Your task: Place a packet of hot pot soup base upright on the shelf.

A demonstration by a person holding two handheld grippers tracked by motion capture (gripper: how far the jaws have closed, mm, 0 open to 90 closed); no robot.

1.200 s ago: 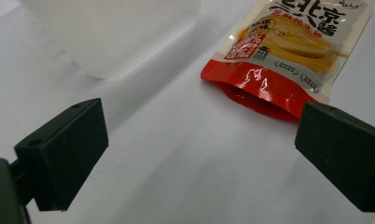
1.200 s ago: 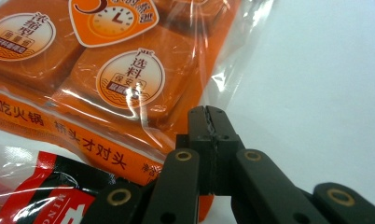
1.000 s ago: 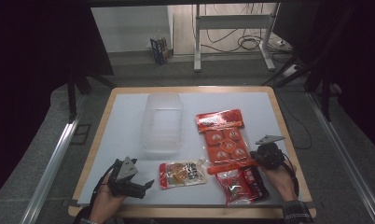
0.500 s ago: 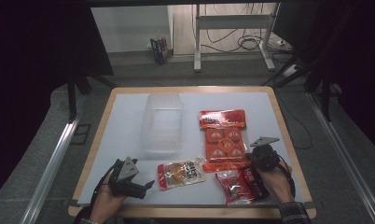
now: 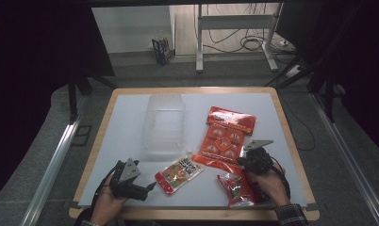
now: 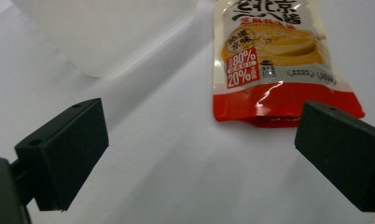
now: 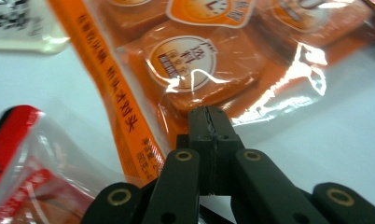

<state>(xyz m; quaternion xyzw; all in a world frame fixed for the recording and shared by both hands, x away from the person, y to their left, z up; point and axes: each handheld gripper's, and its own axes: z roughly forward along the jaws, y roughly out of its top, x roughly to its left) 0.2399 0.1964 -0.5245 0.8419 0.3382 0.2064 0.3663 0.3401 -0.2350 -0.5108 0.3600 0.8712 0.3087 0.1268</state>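
My right gripper (image 7: 209,122) has shifted left and pinches the edge of the large orange clear-plastic snack pack (image 5: 223,136); my left gripper (image 6: 199,154) gapes wide before the yellow-red sauce pouch (image 6: 274,56).

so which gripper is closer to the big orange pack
Right. The right gripper is shut at the orange pack's near edge; the left gripper sits open beyond the sauce pouch.

clear bin (image 5: 164,123), orange snack pk (image 5: 224,137), grippers near edge
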